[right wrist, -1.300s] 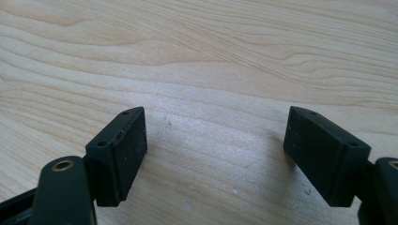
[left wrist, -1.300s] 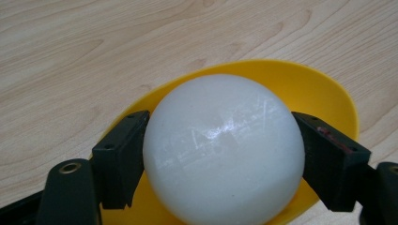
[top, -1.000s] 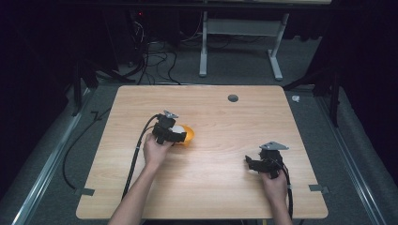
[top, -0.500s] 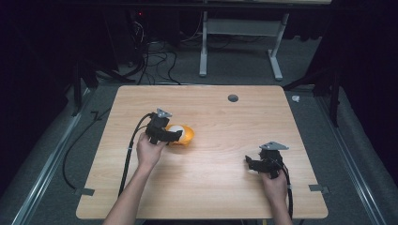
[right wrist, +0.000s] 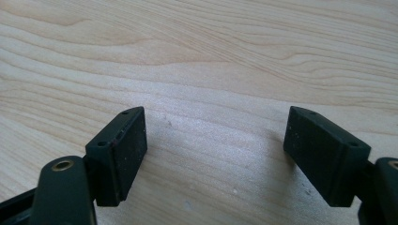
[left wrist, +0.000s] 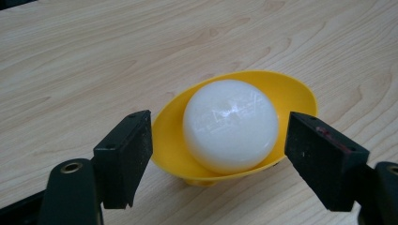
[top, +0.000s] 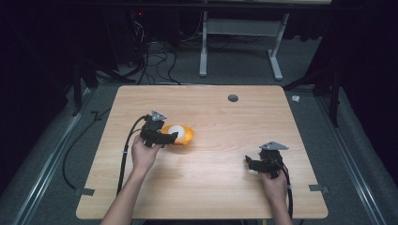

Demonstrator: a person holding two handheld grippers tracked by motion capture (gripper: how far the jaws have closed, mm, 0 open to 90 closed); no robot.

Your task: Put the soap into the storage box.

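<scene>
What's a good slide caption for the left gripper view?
Left gripper, jaws open, flanking a yellow bowl that holds a white ball on the wooden table.

High view overhead, facing forward-down on table (top: 220, 187); claw views close, low over its wood.

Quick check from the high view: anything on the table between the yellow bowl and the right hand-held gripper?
Nothing: only bare wood lies between the yellow bowl and the right hand-held gripper in the high view.
</scene>
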